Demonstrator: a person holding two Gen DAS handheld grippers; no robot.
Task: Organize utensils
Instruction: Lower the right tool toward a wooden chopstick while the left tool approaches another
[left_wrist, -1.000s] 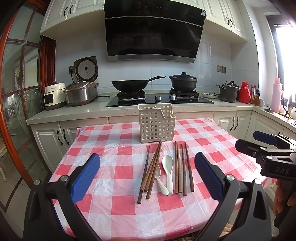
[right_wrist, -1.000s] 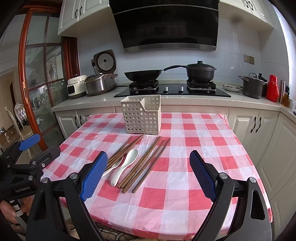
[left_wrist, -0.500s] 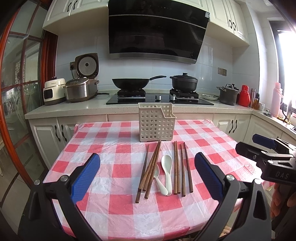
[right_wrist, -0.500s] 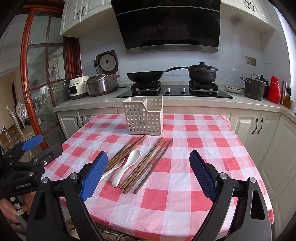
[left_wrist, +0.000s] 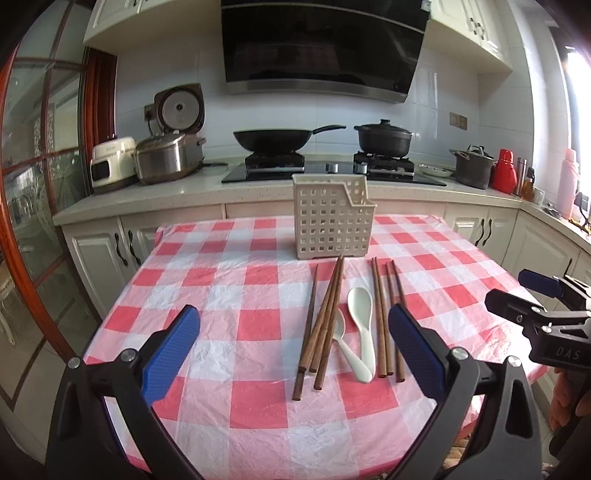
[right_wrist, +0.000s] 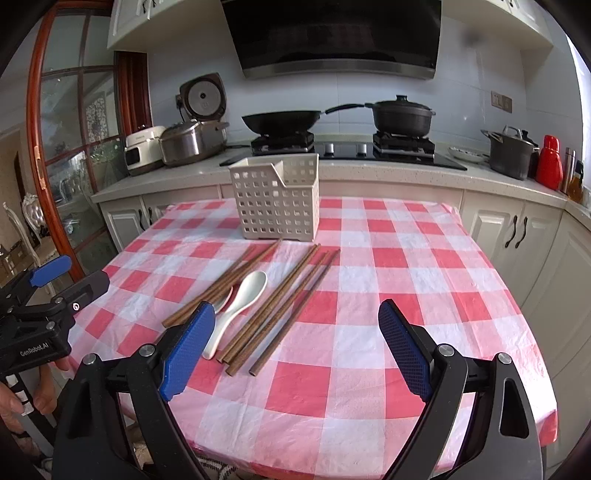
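Both grippers have drawn slightly nearer the tabletop, left gripper and right gripper spread and empty; chopsticks and spoons lie near the empty basket; approach stage, next a first pickup.

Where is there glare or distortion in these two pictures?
Left wrist view: a window at the right edge is blown out white, and the counter bows. Right wrist view: light is more even; the door frame curves, and corners are dark.
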